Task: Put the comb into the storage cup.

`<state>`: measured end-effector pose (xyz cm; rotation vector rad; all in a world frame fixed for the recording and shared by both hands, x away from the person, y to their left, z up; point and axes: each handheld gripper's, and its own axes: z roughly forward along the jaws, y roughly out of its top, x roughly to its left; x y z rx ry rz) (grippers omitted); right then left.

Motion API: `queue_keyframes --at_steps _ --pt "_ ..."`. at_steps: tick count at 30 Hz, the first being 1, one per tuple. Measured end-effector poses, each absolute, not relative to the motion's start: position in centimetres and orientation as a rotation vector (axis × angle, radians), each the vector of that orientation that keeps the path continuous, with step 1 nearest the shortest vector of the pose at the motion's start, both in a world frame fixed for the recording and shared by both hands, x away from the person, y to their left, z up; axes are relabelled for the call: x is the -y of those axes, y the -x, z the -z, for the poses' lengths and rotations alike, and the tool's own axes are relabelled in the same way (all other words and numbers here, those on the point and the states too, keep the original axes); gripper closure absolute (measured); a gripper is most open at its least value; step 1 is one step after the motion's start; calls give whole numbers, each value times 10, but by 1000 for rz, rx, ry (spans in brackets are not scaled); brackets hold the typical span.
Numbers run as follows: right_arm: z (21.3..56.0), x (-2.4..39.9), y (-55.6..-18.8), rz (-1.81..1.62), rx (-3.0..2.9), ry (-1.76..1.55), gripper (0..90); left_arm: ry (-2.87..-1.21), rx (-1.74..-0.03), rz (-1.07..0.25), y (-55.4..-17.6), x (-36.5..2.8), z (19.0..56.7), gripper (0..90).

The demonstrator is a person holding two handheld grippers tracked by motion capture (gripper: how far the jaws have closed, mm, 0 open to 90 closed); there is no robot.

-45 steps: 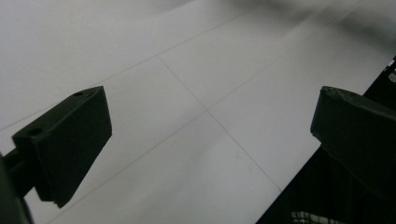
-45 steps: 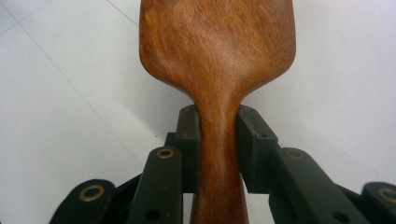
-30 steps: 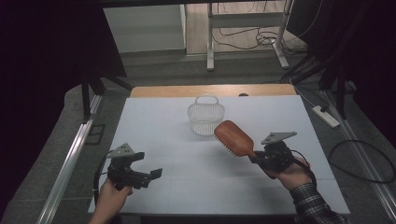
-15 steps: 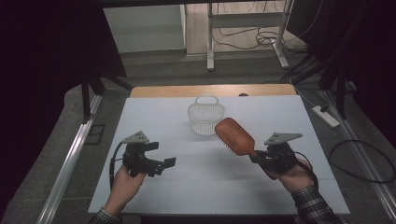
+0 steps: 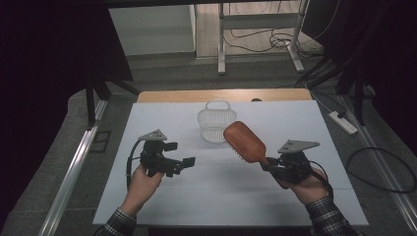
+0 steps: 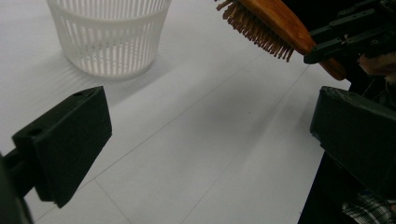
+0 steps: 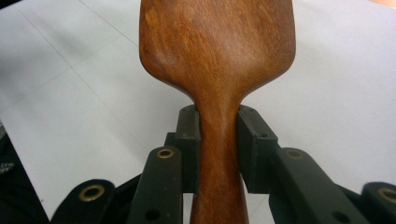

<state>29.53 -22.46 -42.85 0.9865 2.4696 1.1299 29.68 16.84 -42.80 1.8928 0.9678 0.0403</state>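
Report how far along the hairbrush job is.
Done: the right tongs are clamped on the wooden hairbrush by its handle, and it is off the table. In hand: the brush hangs beside the white basket, bristles down. Left: it is not in the basket yet. The left tongs are open and hold nothing.

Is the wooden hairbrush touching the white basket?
Apart. The left gripper view shows the hairbrush raised, with bare table between it and the basket.

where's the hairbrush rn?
High view: the hairbrush is right of centre, lifted over the table, its handle clamped in the right gripper, head just right of the white basket.
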Motion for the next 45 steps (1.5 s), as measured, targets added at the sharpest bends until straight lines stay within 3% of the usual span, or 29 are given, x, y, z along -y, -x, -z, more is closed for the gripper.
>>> queue_keyframes --at_steps 30,45 --pt "426 198 -286 -1219 -2451 -945 721 -1860 -902 53 -325 -129 420 0" --pt "430 186 -282 -1246 -2466 -923 721 -1843 -905 144 -326 -116 437 0"
